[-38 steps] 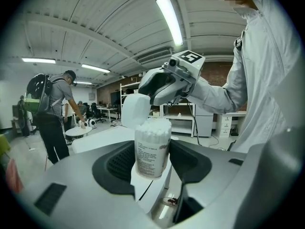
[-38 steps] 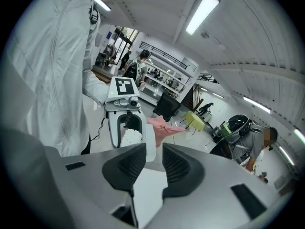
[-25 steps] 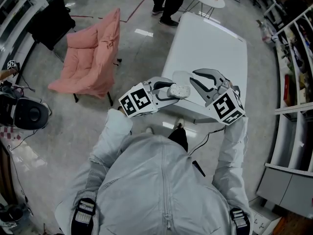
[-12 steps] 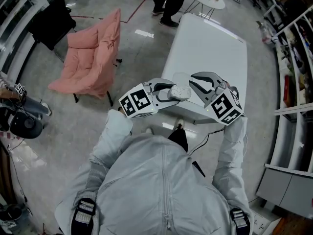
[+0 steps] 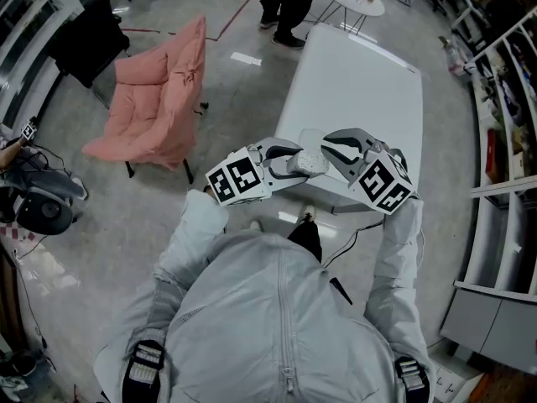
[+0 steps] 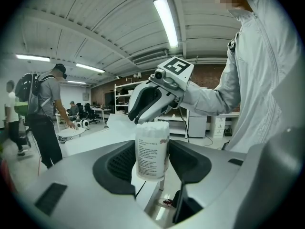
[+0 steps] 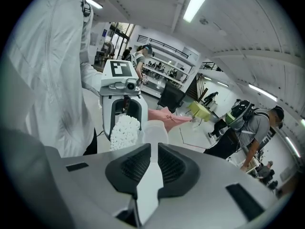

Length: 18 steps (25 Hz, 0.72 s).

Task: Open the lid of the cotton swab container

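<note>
Edging down-left, right gripper (image 7: 152, 148) is closing its jaws, pinching the lid (image 7: 153, 129); left gripper (image 5: 293, 159) is clamping the cotton swab container (image 6: 152, 149).

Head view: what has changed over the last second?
The right gripper came leftward to the top of the cotton swab container, and its jaws have just been closing with the lid at their tips; a firm pinch is unclear. The left gripper kept holding the container.
</note>
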{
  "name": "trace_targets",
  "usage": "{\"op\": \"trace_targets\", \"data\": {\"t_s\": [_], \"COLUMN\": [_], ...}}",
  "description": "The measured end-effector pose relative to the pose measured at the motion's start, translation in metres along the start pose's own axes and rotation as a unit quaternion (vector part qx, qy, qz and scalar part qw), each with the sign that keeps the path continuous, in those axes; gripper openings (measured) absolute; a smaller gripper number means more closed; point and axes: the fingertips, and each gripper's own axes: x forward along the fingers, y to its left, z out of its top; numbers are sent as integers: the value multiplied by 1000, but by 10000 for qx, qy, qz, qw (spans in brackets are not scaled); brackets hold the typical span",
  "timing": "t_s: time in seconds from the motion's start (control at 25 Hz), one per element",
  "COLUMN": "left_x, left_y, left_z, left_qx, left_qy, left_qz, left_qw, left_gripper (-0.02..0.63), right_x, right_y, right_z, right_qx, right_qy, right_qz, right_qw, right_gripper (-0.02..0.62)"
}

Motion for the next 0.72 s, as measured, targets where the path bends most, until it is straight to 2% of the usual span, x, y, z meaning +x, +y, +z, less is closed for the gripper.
{"op": "trace_targets", "data": {"t_s": [0.2,0.36,0.56,0.72], "left_x": [1,0,-3,-9], "left_y": [0,7,26,42], "left_z": [4,7,6,9], "left_qx": [-127,-212,-331,-429], "left_qy": [-55,-137,-194,-248], "left_qz": [54,174,470,834], "left_qw": [9999,9995,9982,9953], "left_gripper": [231,230,230,230], "right_x": [-4,-14,-22,-33], "right_y": [-2,-9,-27,-42], "right_z": [1,7,4,3], "right_qx": [-96,-37,215,634], "right_qy": [-14,-248,-442,-635], "right_qz": [-136,-424,-1022,-1564], "right_qw": [9999,9988,9935,9836], "right_gripper": [69,71,71,71]}}
